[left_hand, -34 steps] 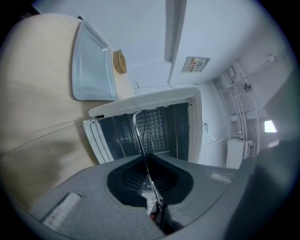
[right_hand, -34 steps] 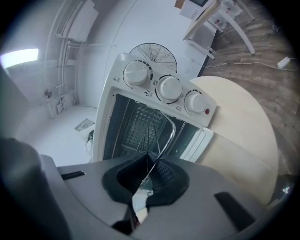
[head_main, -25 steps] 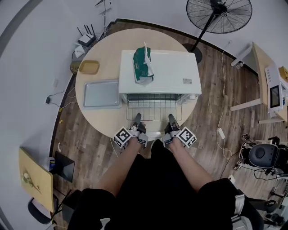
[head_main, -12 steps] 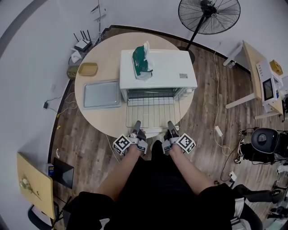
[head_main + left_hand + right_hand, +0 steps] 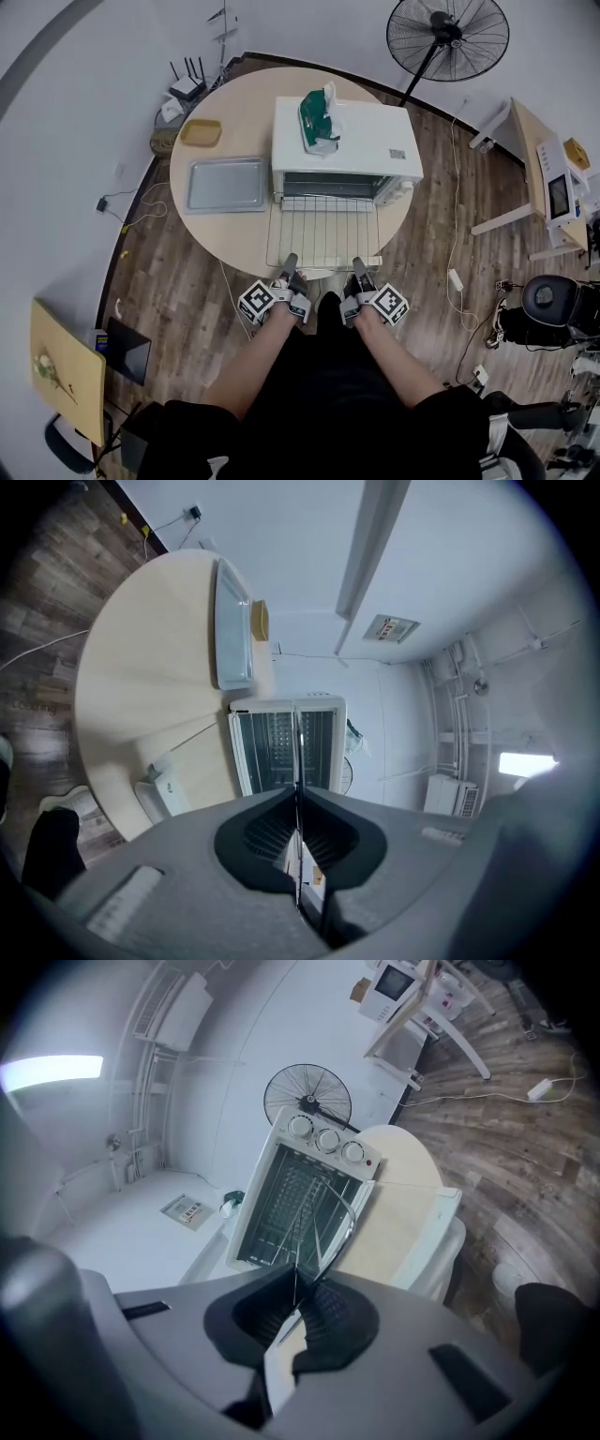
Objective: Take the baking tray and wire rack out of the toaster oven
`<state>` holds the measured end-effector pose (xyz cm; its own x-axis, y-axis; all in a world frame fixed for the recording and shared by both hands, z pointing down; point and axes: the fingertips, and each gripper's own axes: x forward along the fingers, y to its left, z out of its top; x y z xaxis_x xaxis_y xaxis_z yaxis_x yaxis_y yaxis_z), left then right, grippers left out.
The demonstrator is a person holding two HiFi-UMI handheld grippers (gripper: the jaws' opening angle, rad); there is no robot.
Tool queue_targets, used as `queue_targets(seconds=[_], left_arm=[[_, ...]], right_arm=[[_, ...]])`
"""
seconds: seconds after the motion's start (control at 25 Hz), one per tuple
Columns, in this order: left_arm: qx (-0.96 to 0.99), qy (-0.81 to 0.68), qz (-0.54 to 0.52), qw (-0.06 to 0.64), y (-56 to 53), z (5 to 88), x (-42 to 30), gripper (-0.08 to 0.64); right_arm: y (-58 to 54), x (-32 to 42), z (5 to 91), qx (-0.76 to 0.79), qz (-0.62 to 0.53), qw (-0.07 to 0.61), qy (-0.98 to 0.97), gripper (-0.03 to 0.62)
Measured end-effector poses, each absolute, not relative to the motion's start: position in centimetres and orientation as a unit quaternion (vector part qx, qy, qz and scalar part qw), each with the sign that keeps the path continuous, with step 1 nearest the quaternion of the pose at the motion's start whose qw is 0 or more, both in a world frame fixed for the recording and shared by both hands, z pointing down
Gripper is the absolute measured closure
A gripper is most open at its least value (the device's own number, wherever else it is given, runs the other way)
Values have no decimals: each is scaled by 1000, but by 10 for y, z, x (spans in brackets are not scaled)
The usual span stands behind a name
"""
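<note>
Over the last second the wire rack (image 5: 323,234) has slid well out of the toaster oven (image 5: 356,141) toward the person: earlier about half of it still sat inside the cavity, and now nearly its whole grid lies in the open in front of the mouth, level above the near rim of the round worktop (image 5: 234,103). The left claw (image 5: 290,261) and the right claw (image 5: 357,264) are each pressed together on the rack's near edge wire, left and right of its middle, and both gripper views show that thin wire pinched between the pads. The rack's far edge appears to sit right at the oven mouth; whether it has cleared the side rails is not plain. The baking tray (image 5: 227,184) already lies flat on the worktop just left of the oven, so the rack is the last piece, and it looks almost free and ready to be set down.
</note>
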<state>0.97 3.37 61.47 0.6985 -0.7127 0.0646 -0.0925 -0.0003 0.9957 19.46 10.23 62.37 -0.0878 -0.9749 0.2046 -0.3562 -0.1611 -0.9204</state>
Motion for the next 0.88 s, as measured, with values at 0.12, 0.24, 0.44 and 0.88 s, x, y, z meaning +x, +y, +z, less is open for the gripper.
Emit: queue_targets(seconds=[0.12, 0.24, 0.44, 0.88], left_arm=[[661, -310, -254, 634, 36, 612, -11, 540], [652, -325, -271, 630, 35, 613, -38, 540], [646, -343, -295, 615, 37, 607, -73, 541], [610, -388, -370, 582, 44, 608, -157, 540]], right_arm=[[99, 176, 622, -584, -480, 318, 572, 586], [91, 151, 621, -574, -483, 303, 588, 586], [80, 119, 613, -552, -483, 289, 616, 584], [45, 40, 610, -486, -502, 233, 676, 586]])
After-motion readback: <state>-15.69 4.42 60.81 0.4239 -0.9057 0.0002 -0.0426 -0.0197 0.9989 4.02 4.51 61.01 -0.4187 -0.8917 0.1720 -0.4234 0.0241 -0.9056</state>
